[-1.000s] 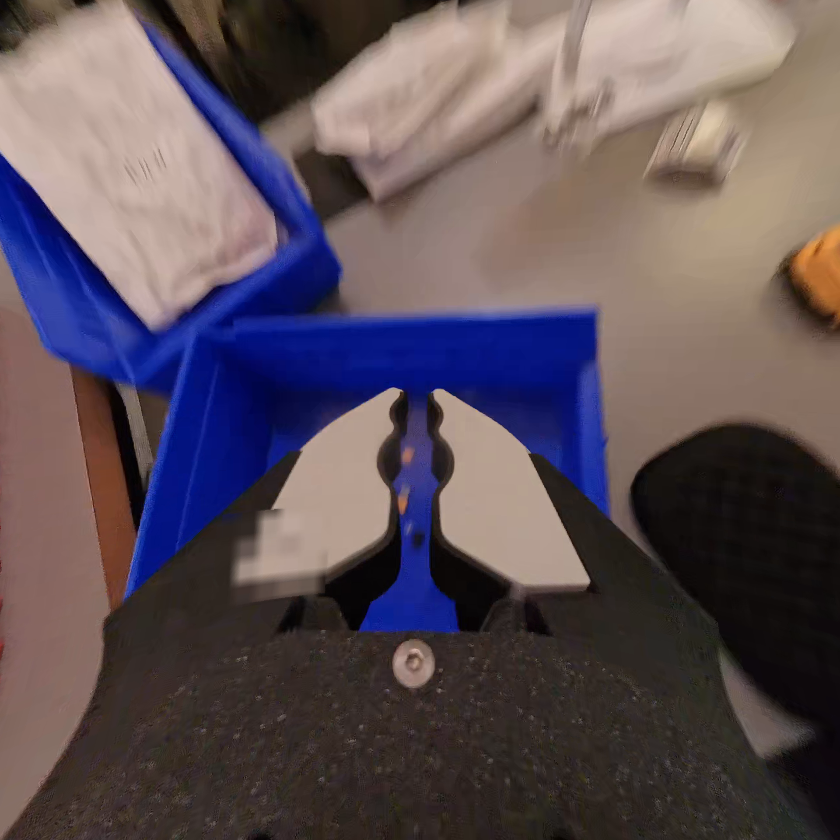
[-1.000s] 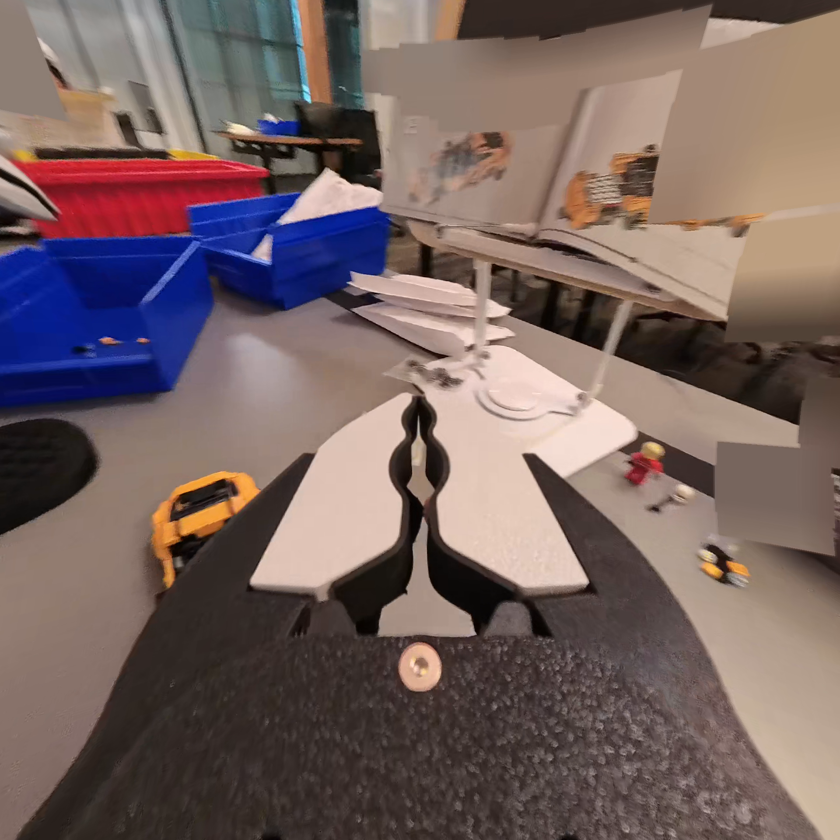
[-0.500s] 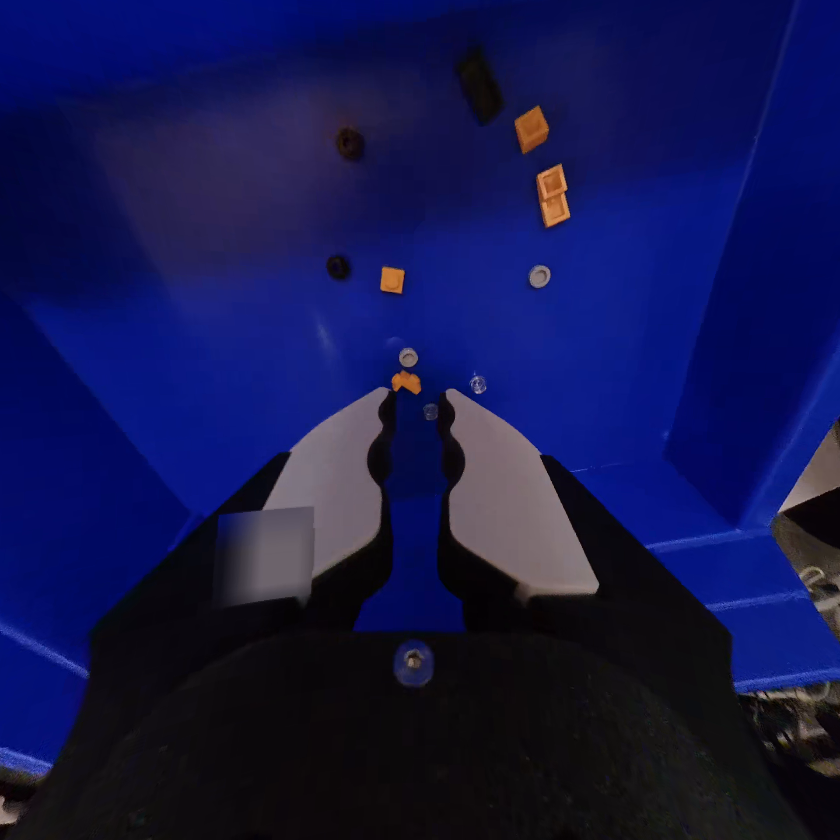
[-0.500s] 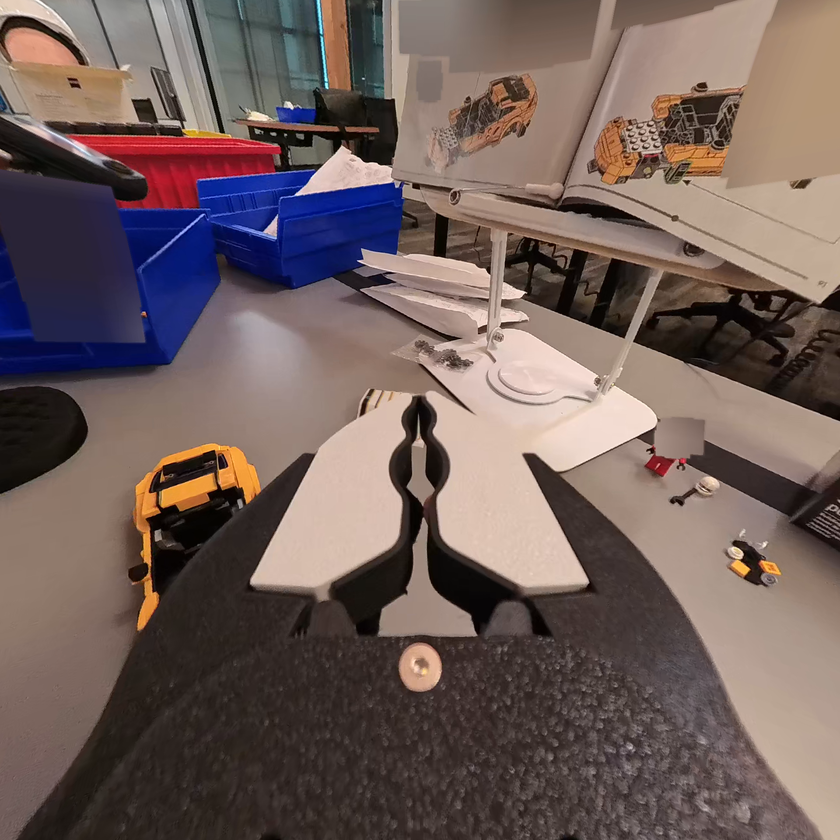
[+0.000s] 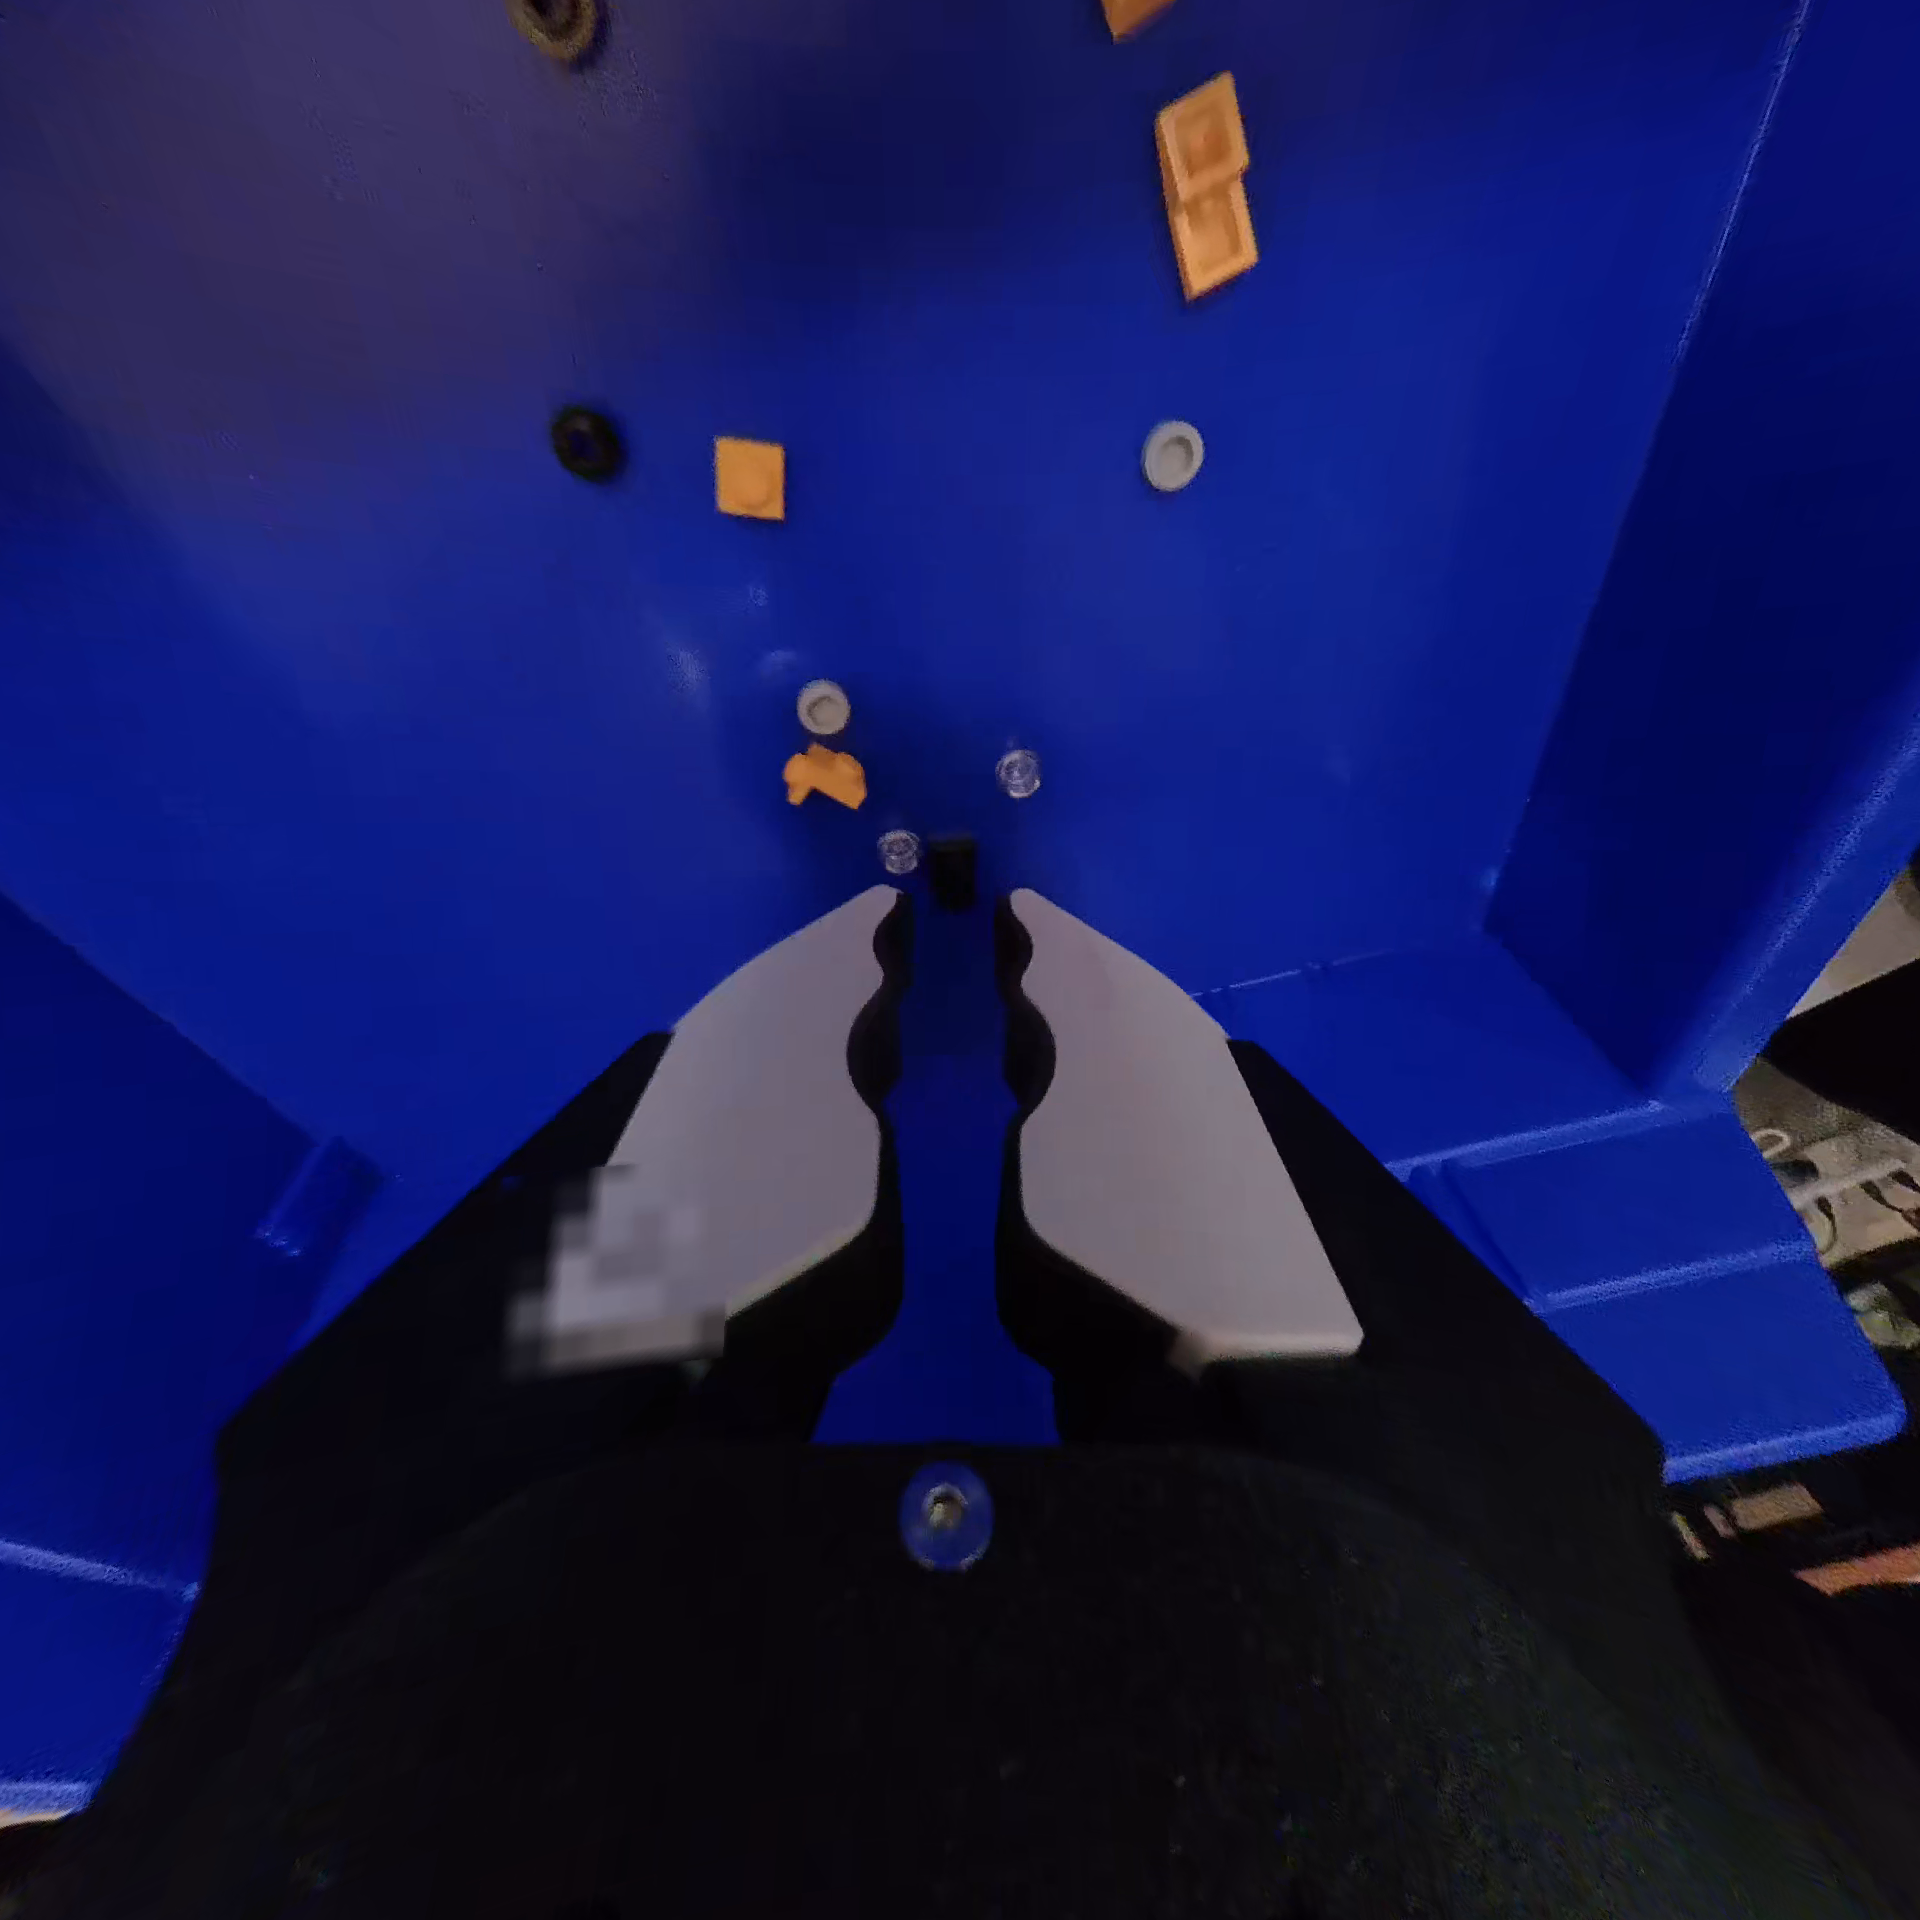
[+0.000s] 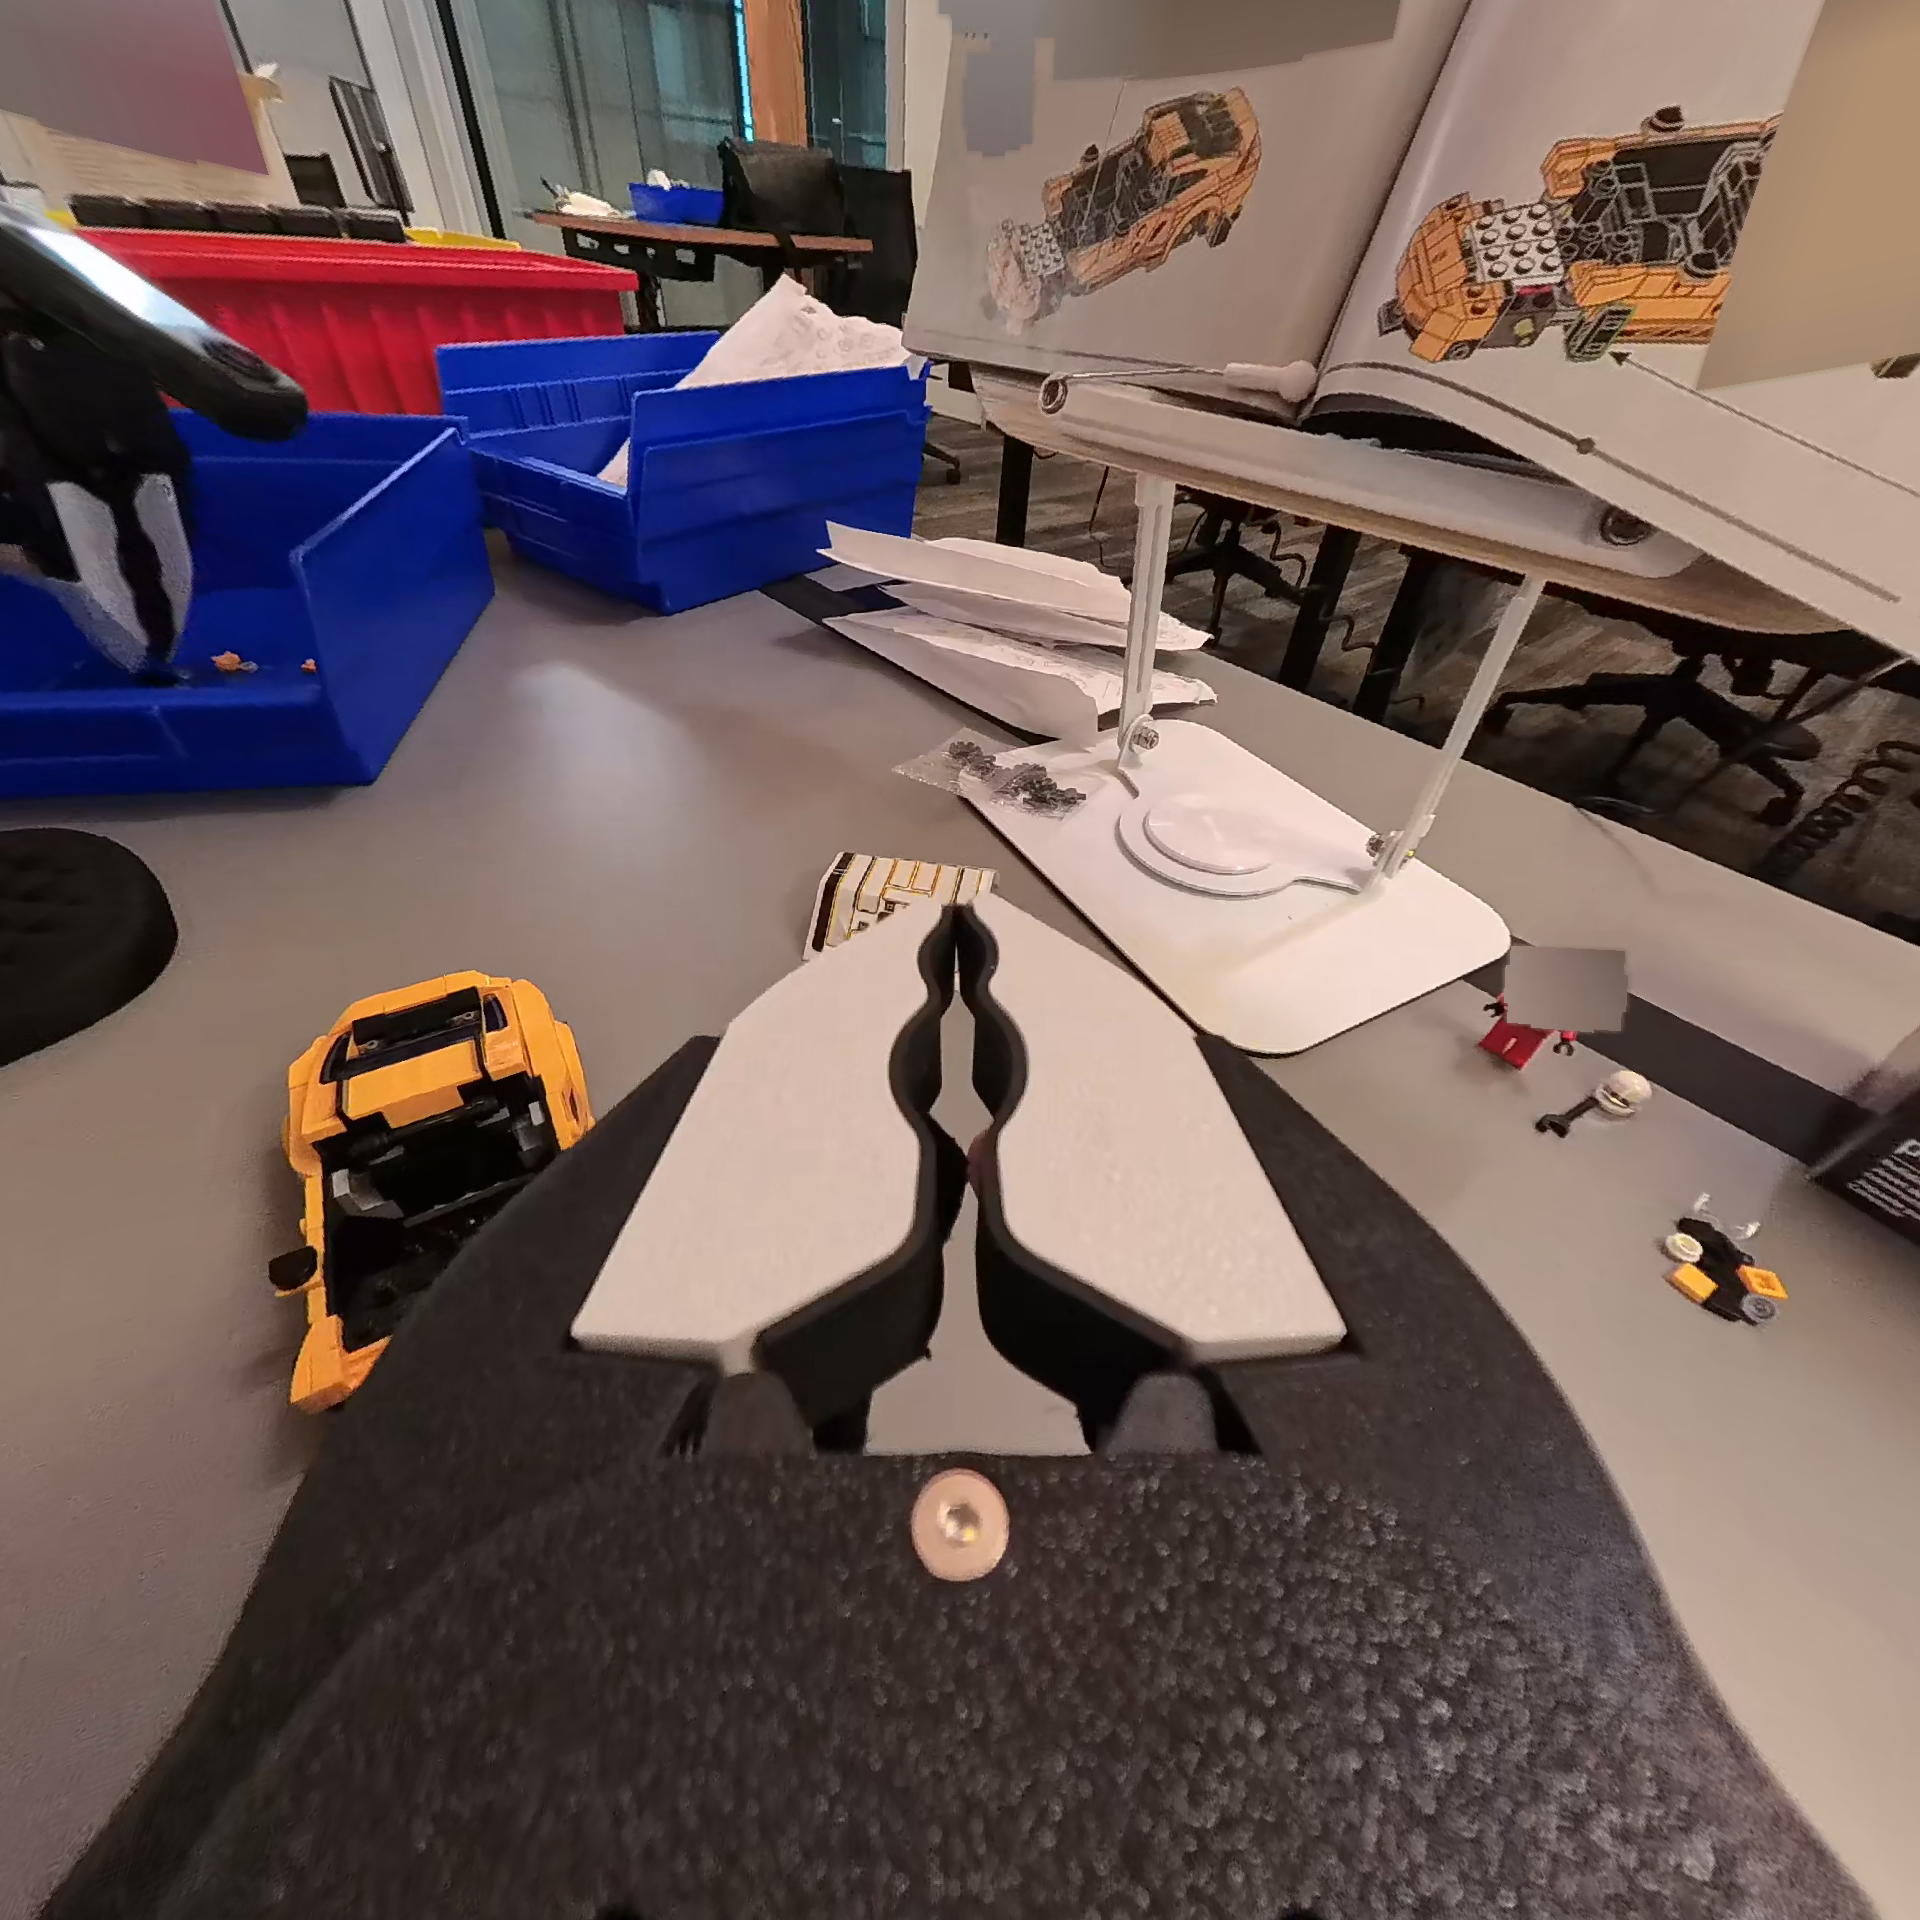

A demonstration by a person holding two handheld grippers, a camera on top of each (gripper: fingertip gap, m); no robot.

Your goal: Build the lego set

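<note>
Inside the blue parts bin [image 5: 1558, 623] the left gripper [image 5: 951, 896] is held low over the floor, its jaws parted with a clear gap between the tips. A small black piece [image 5: 952, 871] is seen just ahead of that gap, not clamped, with a clear round stud [image 5: 898, 850] touching or nearly touching its left side and a second clear stud [image 5: 1018, 773] a little beyond to the right. Farther from the black piece lie an orange bracket [image 5: 824, 777], a grey round plate [image 5: 823, 708], an orange square plate [image 5: 749, 477], another grey round plate [image 5: 1173, 455], a black ring [image 5: 587, 442] and a pair of orange tiles [image 5: 1205, 182] — all loose on the bin floor. From the right wrist view the same bin [image 6: 395, 582] is seen at the far left of the grey table [image 6: 644, 790], with the left gripper [image 6: 145, 644] dipped into it. The right gripper [image 6: 956, 912] is held above the table with its tips closed together and nothing between them. The part-built orange car [image 6: 416, 1143] rests on the table just left of the right gripper, well apart from the bin; a sticker sheet [image 6: 894, 894] lies just beyond the gripper's tips — beside the white stand [image 6: 1299, 935] that carries the open instruction book [image 6: 1299, 260].
</note>
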